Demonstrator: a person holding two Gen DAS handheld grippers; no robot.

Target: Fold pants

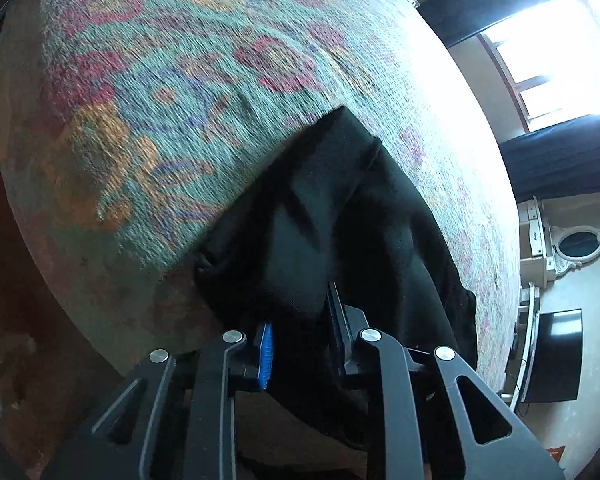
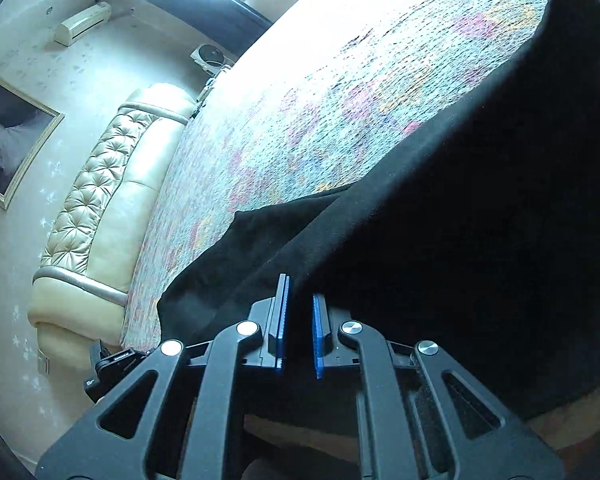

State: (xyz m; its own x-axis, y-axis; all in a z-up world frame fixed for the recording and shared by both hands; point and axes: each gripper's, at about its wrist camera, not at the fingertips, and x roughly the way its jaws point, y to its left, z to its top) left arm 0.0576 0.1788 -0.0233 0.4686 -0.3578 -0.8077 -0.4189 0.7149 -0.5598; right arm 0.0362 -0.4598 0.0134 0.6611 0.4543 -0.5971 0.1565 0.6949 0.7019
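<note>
Black pants [image 1: 340, 216] lie bunched on a bed with a patterned green, red and orange cover [image 1: 172, 92]. My left gripper [image 1: 300, 320] is shut on a fold of the pants, with black cloth filling the gap between its blue-padded fingers [image 1: 266, 354]. In the right wrist view the pants [image 2: 460, 260] drape across the lower right over the bed cover [image 2: 340, 120]. My right gripper [image 2: 300, 304] is shut on the cloth edge, which runs between its blue pads [image 2: 319, 336]. The cloth is lifted and pulled taut from both grippers.
A tufted cream headboard [image 2: 100, 200] stands at the bed's left end, with a framed picture [image 2: 8, 140] and an air conditioner [image 2: 84, 22] on the wall. A bright window [image 1: 540, 64], dark curtains, a mirror [image 1: 578, 242] and a black monitor [image 1: 556, 356] are on the right.
</note>
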